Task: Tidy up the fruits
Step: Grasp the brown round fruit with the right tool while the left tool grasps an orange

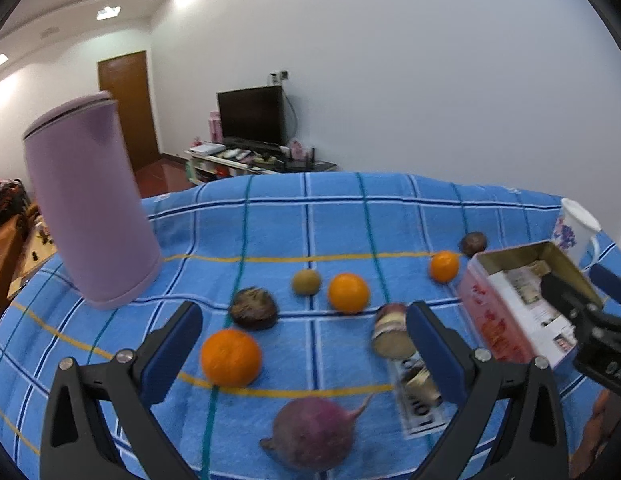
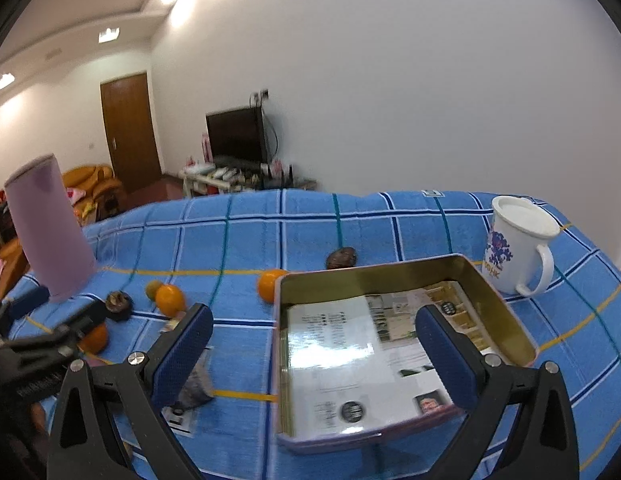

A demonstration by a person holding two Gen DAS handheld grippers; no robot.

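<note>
Fruit lies scattered over the blue checked cloth (image 1: 270, 232) on the bench in the left wrist view: the nearest orange (image 1: 231, 357) sits just inside the left pad of the left gripper (image 1: 304, 354), a purple root vegetable (image 1: 313, 434) lies below the gap, and a dark brown fruit (image 1: 253, 307), a small greenish fruit (image 1: 306, 281) and two more oranges (image 1: 348, 293) lie beyond the tips. The fingers (image 1: 172, 354) are spread wide, released, gripping nothing. A lilac cylinder (image 1: 88, 204) stands left of them; right of them a tin box (image 1: 506, 312) holds printed papers. In the right wrist view the right gripper (image 2: 314, 356) hangs over that tin box (image 2: 498, 304), fingers (image 2: 448, 360) wide apart and empty, glossy leaflets (image 2: 342, 356) lining its floor, no fruit inside. A white mug (image 2: 518, 248) stands beyond the right pad.
</note>
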